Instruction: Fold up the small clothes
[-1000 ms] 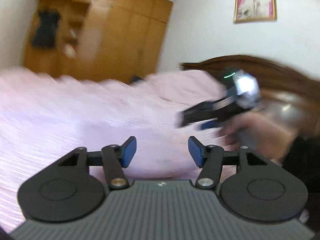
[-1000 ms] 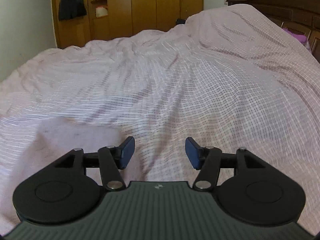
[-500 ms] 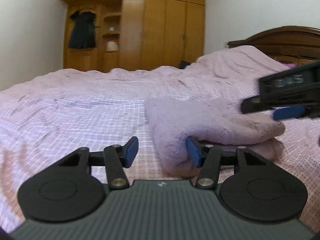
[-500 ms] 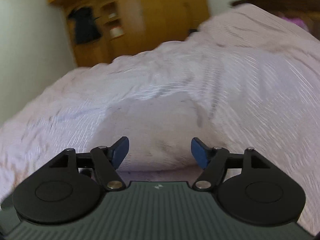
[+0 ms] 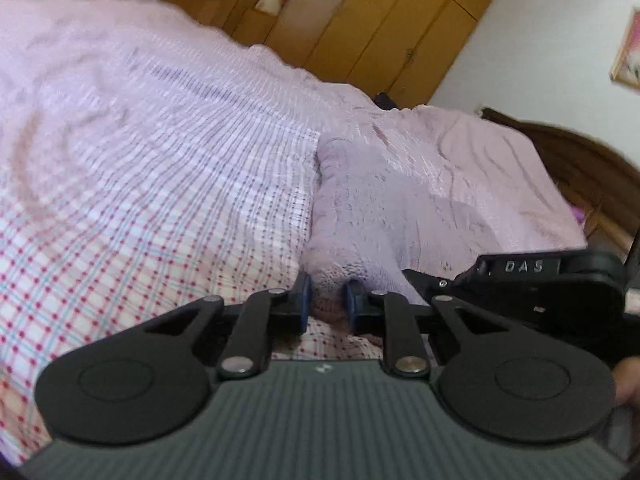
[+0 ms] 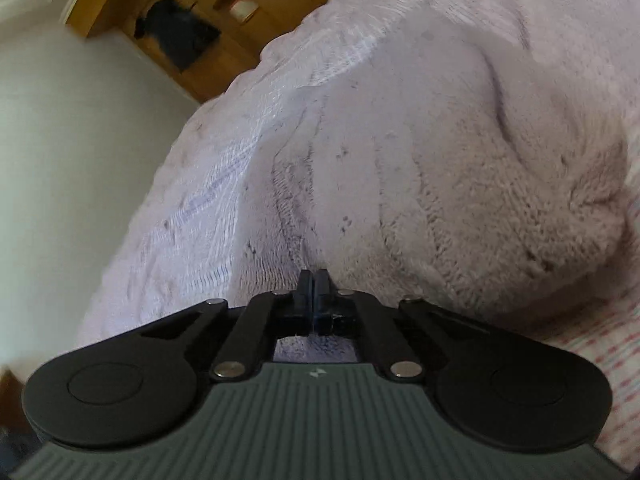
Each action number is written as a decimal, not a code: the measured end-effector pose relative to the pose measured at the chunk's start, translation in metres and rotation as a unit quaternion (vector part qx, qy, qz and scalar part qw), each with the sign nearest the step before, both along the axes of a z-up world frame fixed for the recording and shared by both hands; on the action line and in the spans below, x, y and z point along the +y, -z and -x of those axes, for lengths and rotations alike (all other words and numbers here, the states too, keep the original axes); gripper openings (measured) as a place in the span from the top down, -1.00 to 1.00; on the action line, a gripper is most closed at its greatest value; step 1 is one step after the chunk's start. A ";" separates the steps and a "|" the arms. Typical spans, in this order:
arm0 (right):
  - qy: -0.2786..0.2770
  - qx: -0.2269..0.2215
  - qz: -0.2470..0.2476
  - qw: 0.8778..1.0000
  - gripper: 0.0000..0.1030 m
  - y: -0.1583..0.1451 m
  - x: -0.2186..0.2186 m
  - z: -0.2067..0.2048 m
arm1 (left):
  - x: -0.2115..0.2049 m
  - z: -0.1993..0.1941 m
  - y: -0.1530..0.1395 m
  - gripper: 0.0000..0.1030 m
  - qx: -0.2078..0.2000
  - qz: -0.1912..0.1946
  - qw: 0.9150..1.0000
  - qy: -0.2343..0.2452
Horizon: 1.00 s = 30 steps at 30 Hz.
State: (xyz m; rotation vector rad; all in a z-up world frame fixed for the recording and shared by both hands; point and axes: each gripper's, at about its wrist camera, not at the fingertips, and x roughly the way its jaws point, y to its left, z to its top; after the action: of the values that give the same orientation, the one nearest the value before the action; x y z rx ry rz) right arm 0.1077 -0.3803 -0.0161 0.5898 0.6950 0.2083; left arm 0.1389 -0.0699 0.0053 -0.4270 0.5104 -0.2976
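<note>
A lilac fleece garment [image 5: 360,216] lies bunched on the pink checked bedsheet [image 5: 140,200]. My left gripper [image 5: 327,300] is closing its jaws, and the garment's near corner fills the gap between the blue pads. Just right of it, the right gripper's black housing [image 5: 540,276] reaches in toward the same near edge. In the right wrist view the garment [image 6: 440,160] rises as a thick fold ahead. My right gripper [image 6: 315,280] is shut with its pads meeting at the fleece's near edge. I cannot tell whether any cloth is pinched between them.
A wooden wardrobe [image 5: 380,28] stands beyond the bed, with a dark garment [image 6: 180,36] hanging in it. The dark headboard [image 5: 580,168] is at the right, and a framed picture [image 5: 628,52] hangs on the wall. A hand [image 5: 626,384] shows at the right edge.
Both grippers dropped onto the garment's near edge and rolled, tilting the views. Both jaws went from wide open to closed, the left around the garment's corner.
</note>
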 end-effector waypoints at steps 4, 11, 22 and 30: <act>0.017 -0.063 0.135 0.989 1.00 -0.027 0.040 0.022 | 0.005 0.001 0.005 0.59 -0.003 0.010 1.000 0.002; -0.028 -0.041 0.197 0.979 1.00 -0.017 0.065 0.008 | 0.003 0.011 0.003 0.56 0.004 -0.014 1.000 0.005; 0.067 -0.102 0.222 0.967 0.94 -0.090 -0.022 0.008 | 0.012 0.016 -0.089 0.68 -0.177 -0.093 0.977 0.070; 0.057 0.001 0.188 0.980 0.94 -0.039 -0.056 -0.105 | -0.056 -0.030 -0.038 0.68 -0.107 -0.207 0.970 0.076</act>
State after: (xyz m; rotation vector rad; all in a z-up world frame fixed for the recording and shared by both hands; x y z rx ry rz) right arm 0.2127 -0.4366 0.0226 0.2660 0.6788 -0.0331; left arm 0.1694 -0.1259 0.0434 0.0513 0.3804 -0.3696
